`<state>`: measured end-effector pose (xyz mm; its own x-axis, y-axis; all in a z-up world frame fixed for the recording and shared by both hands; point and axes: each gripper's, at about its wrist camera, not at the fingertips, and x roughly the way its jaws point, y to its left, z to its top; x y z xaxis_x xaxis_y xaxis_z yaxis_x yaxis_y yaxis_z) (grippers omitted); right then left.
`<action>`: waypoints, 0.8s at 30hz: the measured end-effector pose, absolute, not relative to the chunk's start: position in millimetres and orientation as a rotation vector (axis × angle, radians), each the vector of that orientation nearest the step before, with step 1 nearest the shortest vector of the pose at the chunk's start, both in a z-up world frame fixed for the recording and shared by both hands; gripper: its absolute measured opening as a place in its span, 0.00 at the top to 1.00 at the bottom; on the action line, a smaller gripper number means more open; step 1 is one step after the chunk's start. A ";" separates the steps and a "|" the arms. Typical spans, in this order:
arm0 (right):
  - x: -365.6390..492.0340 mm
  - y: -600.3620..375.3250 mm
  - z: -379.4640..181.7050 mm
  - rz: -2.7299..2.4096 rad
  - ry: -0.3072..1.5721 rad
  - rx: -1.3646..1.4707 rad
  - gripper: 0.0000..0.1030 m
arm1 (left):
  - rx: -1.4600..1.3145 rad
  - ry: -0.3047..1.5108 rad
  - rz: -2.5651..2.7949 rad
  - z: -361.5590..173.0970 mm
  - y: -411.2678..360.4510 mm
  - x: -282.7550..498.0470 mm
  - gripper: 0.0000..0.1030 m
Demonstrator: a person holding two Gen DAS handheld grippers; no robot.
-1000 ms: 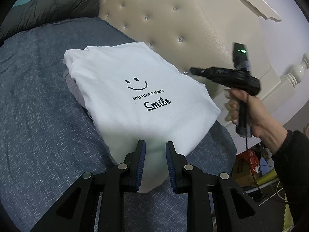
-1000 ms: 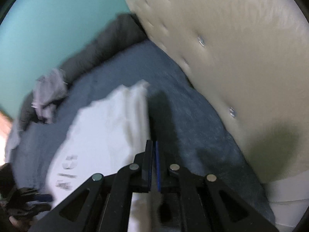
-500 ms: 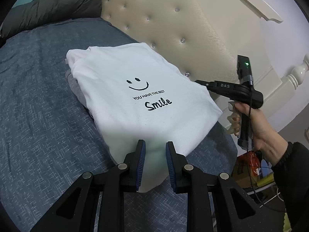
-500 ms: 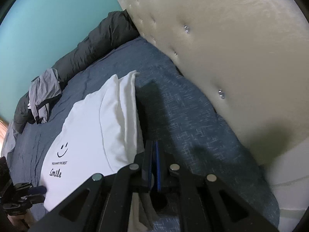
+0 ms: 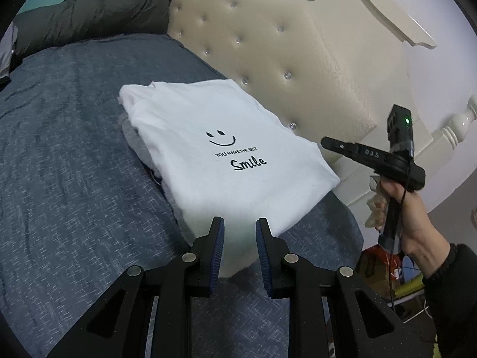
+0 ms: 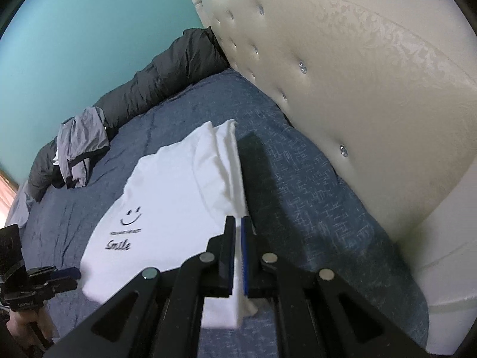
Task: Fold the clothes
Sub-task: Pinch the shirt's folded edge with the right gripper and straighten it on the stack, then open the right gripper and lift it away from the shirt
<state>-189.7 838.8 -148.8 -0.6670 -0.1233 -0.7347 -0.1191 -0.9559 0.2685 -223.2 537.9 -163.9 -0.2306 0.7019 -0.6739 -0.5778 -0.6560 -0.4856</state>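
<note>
Left wrist view, white T-shirt point(image 5: 220, 155) folded, smiley print upward

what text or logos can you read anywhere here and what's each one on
"YOU HAVE THE BEST" – small print under a smiley face on the folded white t-shirt.
"Smile" – large script below that line on the same shirt.
"DAS" – faint raised letters on the black body of the right tool; the reading is uncertain.
Nothing else readable shows.
</note>
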 end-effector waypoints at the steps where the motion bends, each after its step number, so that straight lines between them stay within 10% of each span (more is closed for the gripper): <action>1: -188.0 836.6 -147.1 -2.832 -0.466 1.276 0.99 | -1.173 -0.166 1.972 -162.0 535.8 -222.5 0.77; 24: -137.6 777.4 -87.9 -2.950 -0.401 1.171 0.96 | -1.084 -0.125 2.031 -100.7 507.3 -191.2 0.76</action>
<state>-137.6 777.4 -87.9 -0.7307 -0.0390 -0.6816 -0.1443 -0.9670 0.2100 -191.2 507.3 -100.7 -0.3015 0.6963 -0.6514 -0.6109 -0.6656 -0.4287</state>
